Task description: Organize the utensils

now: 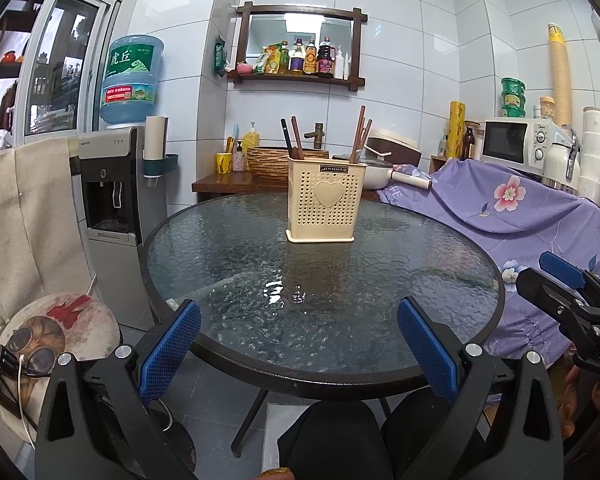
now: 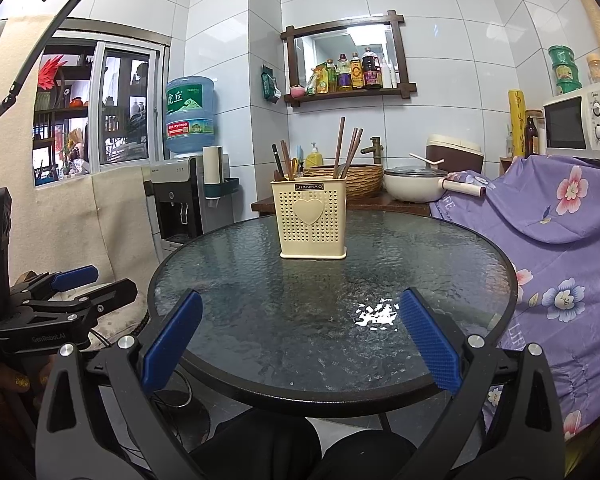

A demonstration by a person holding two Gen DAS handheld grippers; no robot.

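The round glass desk (image 1: 380, 320) lies bare before me except for the cream holder (image 1: 323, 199), straight ahead past mid-desk, well beyond both claws. Chopsticks (image 1: 358, 136) stand near upright in it. My left claw (image 1: 300, 344) and right claw (image 2: 300, 340) hang spread apart and empty, about equally distant.

Black frames with silver screws are seen on both the left gripper (image 1: 299, 322) and the right gripper (image 2: 300, 316); textured blue pads (image 2: 428, 340) line the jaws. "GenRobot.AI" is printed behind the left jaws.
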